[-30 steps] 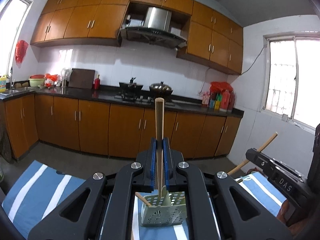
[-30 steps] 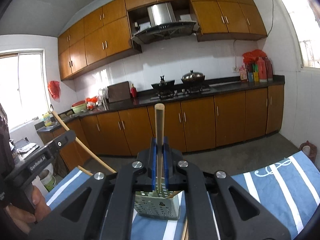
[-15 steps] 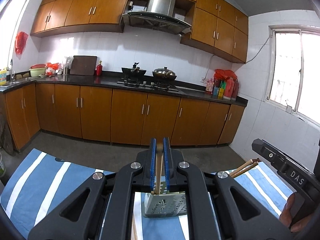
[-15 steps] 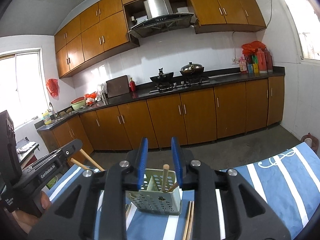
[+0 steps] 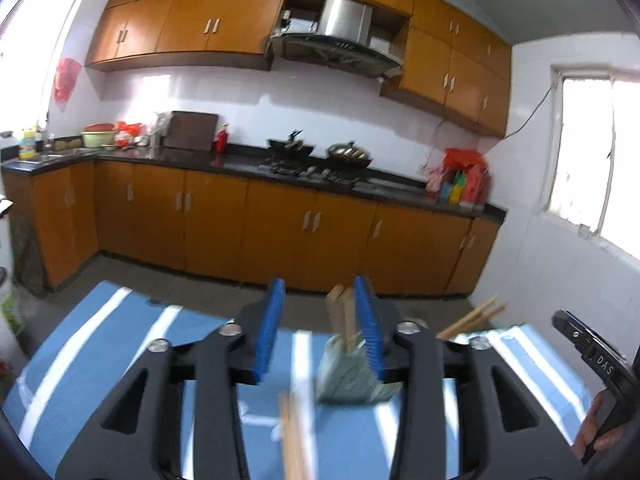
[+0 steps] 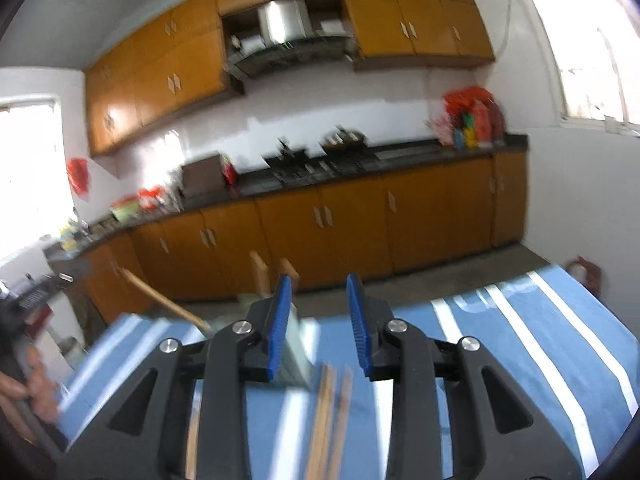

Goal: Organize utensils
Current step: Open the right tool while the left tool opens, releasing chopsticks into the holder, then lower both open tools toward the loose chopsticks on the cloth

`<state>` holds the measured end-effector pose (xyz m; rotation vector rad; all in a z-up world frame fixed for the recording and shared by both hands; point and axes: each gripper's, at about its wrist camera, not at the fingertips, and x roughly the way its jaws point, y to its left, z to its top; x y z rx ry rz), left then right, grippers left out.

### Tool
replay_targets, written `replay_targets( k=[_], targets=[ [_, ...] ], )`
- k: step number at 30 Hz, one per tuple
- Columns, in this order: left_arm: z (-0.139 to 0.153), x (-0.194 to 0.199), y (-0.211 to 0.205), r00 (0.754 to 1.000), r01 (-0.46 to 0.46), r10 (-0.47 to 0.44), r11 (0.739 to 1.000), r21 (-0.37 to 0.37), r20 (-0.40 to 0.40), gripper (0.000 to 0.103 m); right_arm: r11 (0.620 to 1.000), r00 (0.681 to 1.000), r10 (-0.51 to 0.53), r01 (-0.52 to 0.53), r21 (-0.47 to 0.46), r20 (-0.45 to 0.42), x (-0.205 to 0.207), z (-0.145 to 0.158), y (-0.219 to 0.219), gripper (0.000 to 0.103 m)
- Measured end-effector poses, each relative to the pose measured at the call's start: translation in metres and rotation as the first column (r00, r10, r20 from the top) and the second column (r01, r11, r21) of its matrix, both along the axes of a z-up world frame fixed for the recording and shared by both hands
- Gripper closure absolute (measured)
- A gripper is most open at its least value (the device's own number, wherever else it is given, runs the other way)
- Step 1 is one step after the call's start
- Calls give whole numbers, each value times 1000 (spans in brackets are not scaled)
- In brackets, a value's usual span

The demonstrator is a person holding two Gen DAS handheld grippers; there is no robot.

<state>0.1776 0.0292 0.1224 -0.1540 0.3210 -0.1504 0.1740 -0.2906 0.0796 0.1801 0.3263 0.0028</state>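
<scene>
Chopsticks [image 5: 343, 320] stand in the perforated utensil holder [image 5: 352, 376] on the striped cloth [image 5: 100, 344]. Left gripper [image 5: 320, 328] and right gripper [image 6: 318, 322] both have jaws apart, empty. Judged next: fetching the loose chopsticks [image 6: 328, 412] lying beside the holder, which calls for a low pinch.

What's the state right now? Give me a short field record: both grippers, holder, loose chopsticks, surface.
left gripper: open, empty
right gripper: open, empty
utensil holder: perforated, pale green, on the striped cloth
chopsticks in holder: standing upright, tops showing above the rim
loose chopsticks: lying on the cloth in front of the holder, near the right gripper
image quality: motion-blurred, fine detail unclear
</scene>
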Motion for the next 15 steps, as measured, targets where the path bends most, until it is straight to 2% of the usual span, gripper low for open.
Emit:
replay_targets(
  k=[3, 6, 7, 11, 15],
  targets=[
    [-35, -9, 8, 996, -38, 45, 995, 93, -73, 46, 999, 987, -30, 31, 8, -161, 5, -51, -12, 73],
    [-74, -9, 15, 985, -38, 62, 988, 147, -163, 43, 999, 946, -11, 21, 30, -323, 13, -104, -13, 73],
    [-93, -8, 18, 974, -41, 76, 986, 163, -213, 43, 999, 929, 7, 8, 40, -370, 15, -121, -10, 74],
    [-133, -12, 24, 943, -48, 97, 986, 159, -318, 43, 997, 886, 73, -50, 62, -457, 13, -164, 9, 80],
    [-155, -15, 29, 919, -24, 73, 992, 128, -388, 43, 995, 861, 103, -90, 50, -499, 19, -181, 29, 85]
  ],
)
